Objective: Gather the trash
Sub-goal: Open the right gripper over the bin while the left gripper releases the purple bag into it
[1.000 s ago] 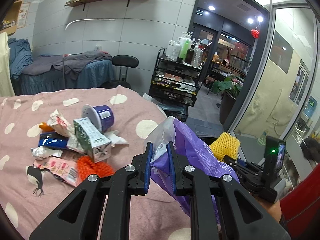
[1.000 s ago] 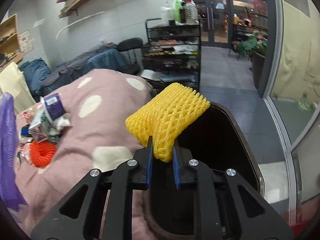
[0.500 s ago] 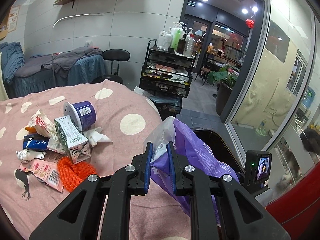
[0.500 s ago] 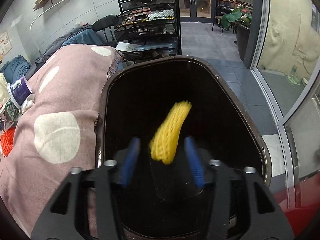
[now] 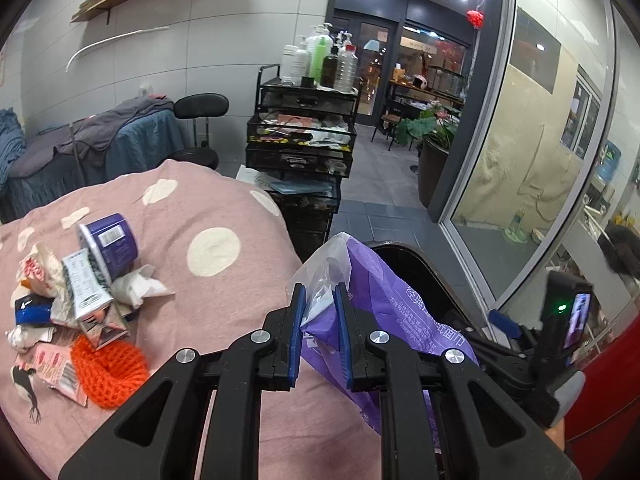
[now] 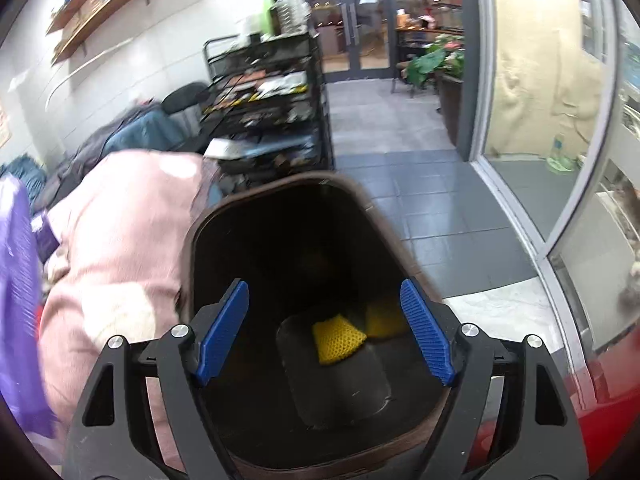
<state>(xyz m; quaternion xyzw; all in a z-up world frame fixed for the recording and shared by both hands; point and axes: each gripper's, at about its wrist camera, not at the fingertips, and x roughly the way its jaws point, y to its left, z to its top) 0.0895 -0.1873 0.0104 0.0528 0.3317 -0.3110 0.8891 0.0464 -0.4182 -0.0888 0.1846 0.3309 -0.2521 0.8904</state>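
Right gripper (image 6: 324,324): jaws spread wide, nothing between the blue pads (image 6: 426,336). It hangs over the mouth of the dark bin (image 6: 200,232), pointing down into it. The yellow foam net (image 6: 338,338) lies on the bin floor, below and between the two fingers, clear of both pads. A second yellow patch sits just right of it, against the bin wall; can't tell whether that is another piece or a reflection.

Left gripper (image 5: 320,320): jaws narrow, clamped on the clear crumpled top edge of a purple plastic bag (image 5: 400,320). The bag hangs to the right of the fingers and down over the edge of the pink dotted cover (image 5: 192,208), partly in front of the bin rim (image 5: 404,250).

The rest of the trash is in a pile on the cover, ahead and left of the left gripper, well apart from it:
- purple cup (image 5: 112,240) on its side at the far end of the pile
- carton (image 5: 90,292) leaning against the cup
- crumpled white paper (image 5: 138,288) just right of the carton
- orange net (image 5: 108,368), nearest to the left finger
- pink wrapper (image 5: 54,364) touching the orange net's left side
- blue wrapper (image 5: 34,308) at the far left edge

From the right wrist camera the bag shows as a purple blur at the left edge; the pile is mostly hidden behind it.
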